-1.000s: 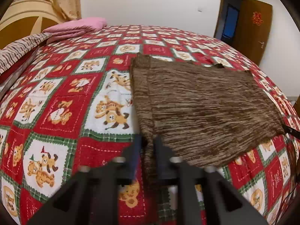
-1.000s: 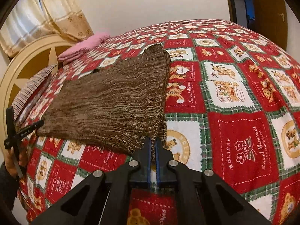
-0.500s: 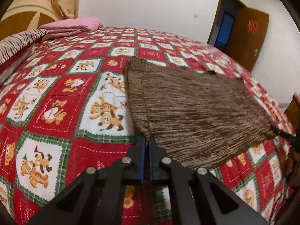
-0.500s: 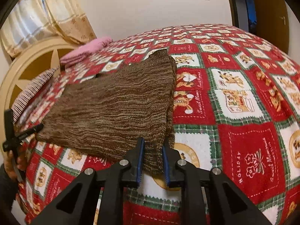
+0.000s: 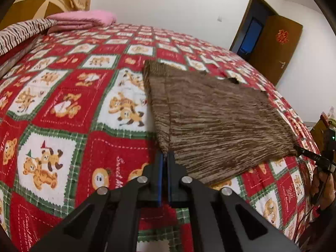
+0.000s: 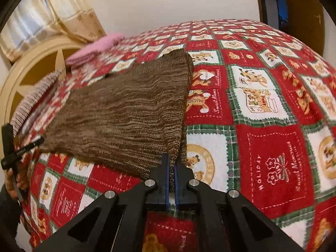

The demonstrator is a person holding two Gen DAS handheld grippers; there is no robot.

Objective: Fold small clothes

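We have the brown sweater [image 5: 214, 121] flat on the bedspread [image 5: 63, 105]; left gripper [image 5: 164, 157] and right gripper [image 6: 172, 163] each pinch a near corner. Fold not made yet.

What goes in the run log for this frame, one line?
step: corner grasp | left gripper: shut on brown knit garment near corner | right gripper: shut on the other near corner | garment: flat on bedspread | fold: not started

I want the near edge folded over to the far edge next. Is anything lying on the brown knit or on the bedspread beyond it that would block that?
Nothing visible does. The brown knit lies bare, both near corners pinched; the pink blanket sits far off by the headboard.
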